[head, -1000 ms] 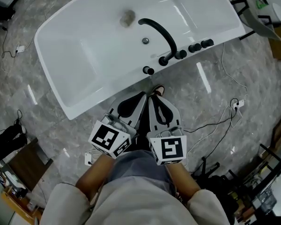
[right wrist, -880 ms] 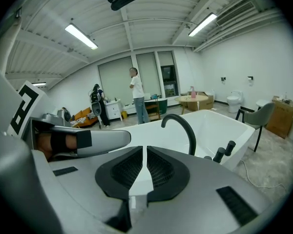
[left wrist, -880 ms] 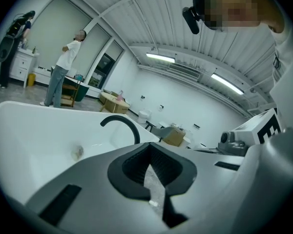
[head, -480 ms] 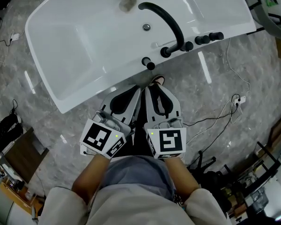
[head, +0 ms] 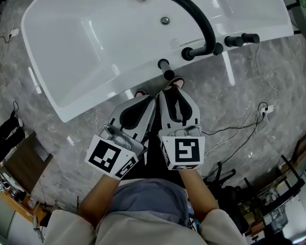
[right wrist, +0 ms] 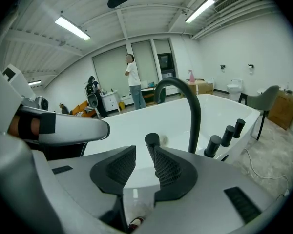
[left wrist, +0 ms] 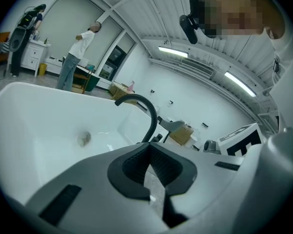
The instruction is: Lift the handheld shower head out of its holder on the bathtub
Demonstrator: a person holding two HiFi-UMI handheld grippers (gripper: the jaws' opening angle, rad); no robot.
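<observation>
Right hand-held gripper point(right wrist: 141, 152), jaws just opening with nothing between them, faces the shower head point(head: 166, 68), stiff, slick, probably light, so pinch mid-shaft; left hand-held gripper point(left wrist: 147, 147) clenched, empty.

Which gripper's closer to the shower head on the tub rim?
Right. The right gripper sits just short of the shower head, lined up with it; its jaws have just been opening, nothing between them yet. The left gripper is farther back, off to the side.
</observation>
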